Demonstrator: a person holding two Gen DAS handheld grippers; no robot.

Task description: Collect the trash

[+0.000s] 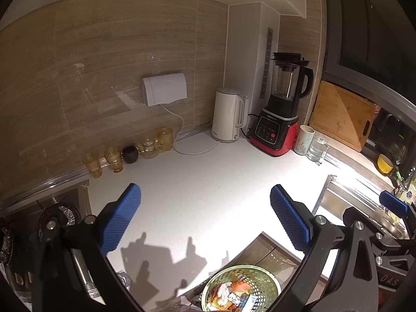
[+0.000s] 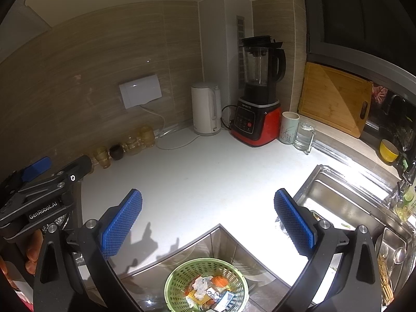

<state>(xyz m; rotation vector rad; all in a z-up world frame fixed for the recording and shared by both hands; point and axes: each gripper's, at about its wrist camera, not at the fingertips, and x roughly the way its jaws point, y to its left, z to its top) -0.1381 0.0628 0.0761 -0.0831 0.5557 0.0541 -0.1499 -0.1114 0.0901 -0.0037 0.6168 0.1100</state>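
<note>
- Grippers: left gripper (image 1: 205, 218) and right gripper (image 2: 208, 219) both spread wide, empty, hovering over the white counter (image 2: 202, 171).
- Trash sits in the green basket (image 2: 179, 278), below the counter edge.
- Risk: a reach along the back wall could clip the amber glasses (image 1: 113, 159).
- Basket contents cut off; counter scraps not discernible.

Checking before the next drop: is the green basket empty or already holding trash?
Holding trash: the green basket shows crumpled paper and wrappers inside, well below its rim.

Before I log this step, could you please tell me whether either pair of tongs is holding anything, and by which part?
Nothing is held: the left tongs and right tongs both stand open and empty above the green trash basket.
</note>
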